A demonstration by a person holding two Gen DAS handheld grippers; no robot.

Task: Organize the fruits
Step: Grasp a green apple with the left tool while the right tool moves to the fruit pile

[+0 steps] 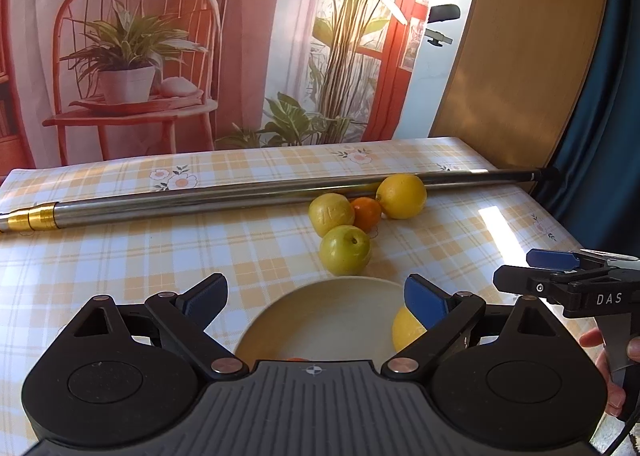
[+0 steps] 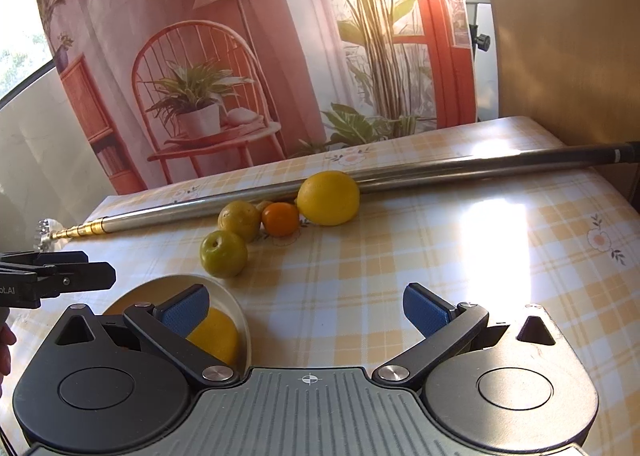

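Note:
A cream plate (image 1: pixel 320 308) (image 2: pixel 234 308) lies just under my left gripper (image 1: pixel 316 302), which is open and empty. On the plate rest a yellow fruit (image 1: pixel 404 330) (image 2: pixel 216 336) and a sliver of orange fruit (image 1: pixel 297 359). Beyond the plate sits a cluster: a green plum (image 1: pixel 345 249) (image 2: pixel 223 254), a yellow-green fruit (image 1: pixel 331 214) (image 2: pixel 239 221), a small orange (image 1: pixel 367 213) (image 2: pixel 281 219) and a lemon (image 1: pixel 401 196) (image 2: pixel 329 198). My right gripper (image 2: pixel 306 310) is open over bare tablecloth, right of the plate; it shows at the right edge (image 1: pixel 532 270).
A long metal telescopic pole (image 1: pixel 224 198) (image 2: pixel 460 168) lies across the table behind the fruit, touching the lemon. The checked tablecloth (image 2: pixel 440 256) has a bright sun patch at right. A printed backdrop hangs behind; a wooden panel stands at the far right.

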